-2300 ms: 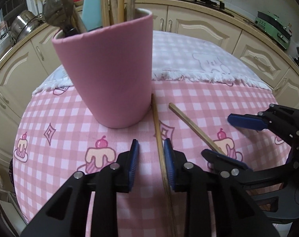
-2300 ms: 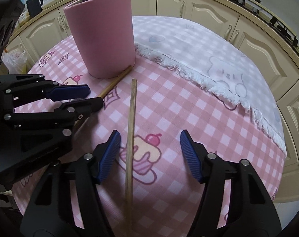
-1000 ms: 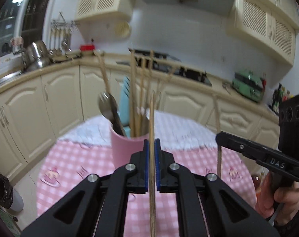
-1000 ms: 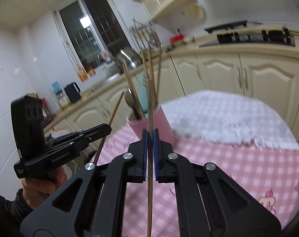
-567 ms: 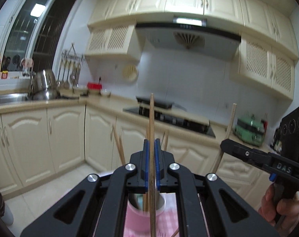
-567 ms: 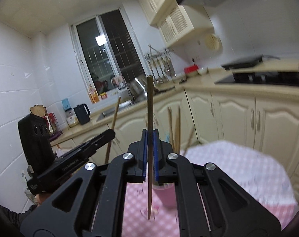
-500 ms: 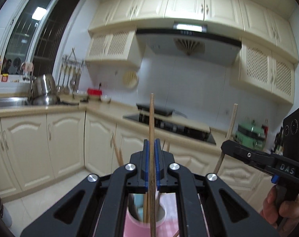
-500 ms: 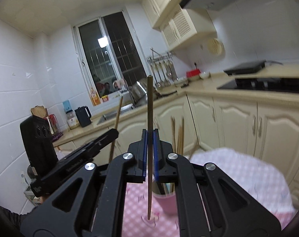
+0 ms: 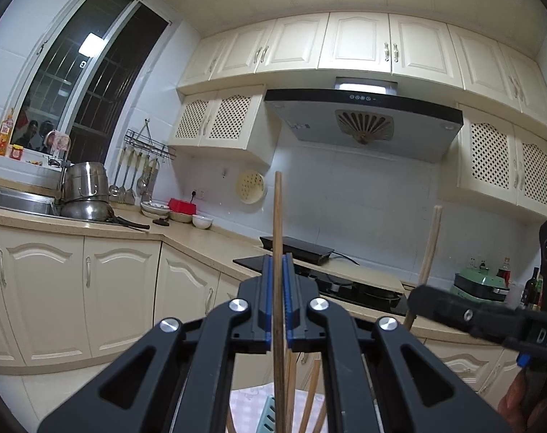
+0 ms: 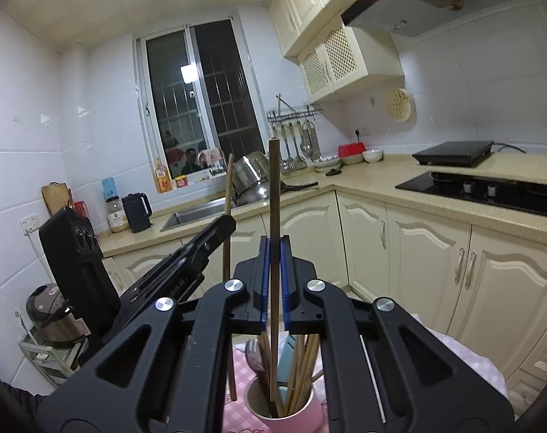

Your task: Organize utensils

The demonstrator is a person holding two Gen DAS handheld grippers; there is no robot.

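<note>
My left gripper (image 9: 277, 263) is shut on a wooden chopstick (image 9: 277, 216) that stands upright between its blue pads. My right gripper (image 10: 274, 249) is shut on a second wooden chopstick (image 10: 273, 187), also upright, whose lower end hangs just above or inside the mouth of the pink cup (image 10: 286, 411). The cup holds several chopsticks, a spoon and a light blue utensil. In the right wrist view the left gripper (image 10: 227, 222) shows at the left with its chopstick (image 10: 229, 180). In the left wrist view the right gripper (image 9: 417, 296) shows at the right with its chopstick (image 9: 430, 245).
The cup stands on a table with a pink checked cloth (image 10: 241, 371) and a white cloth (image 10: 464, 353). Cream kitchen cabinets (image 9: 85, 281), a sink (image 10: 197, 213), steel pots (image 9: 87, 191) and a hob (image 10: 490, 187) line the counter behind. A hand (image 9: 526, 407) holds the right gripper.
Both grippers have risen with their chopsticks and tipped up from the table toward the kitchen walls. The pink cup has dropped to the bottom of the right wrist view.
</note>
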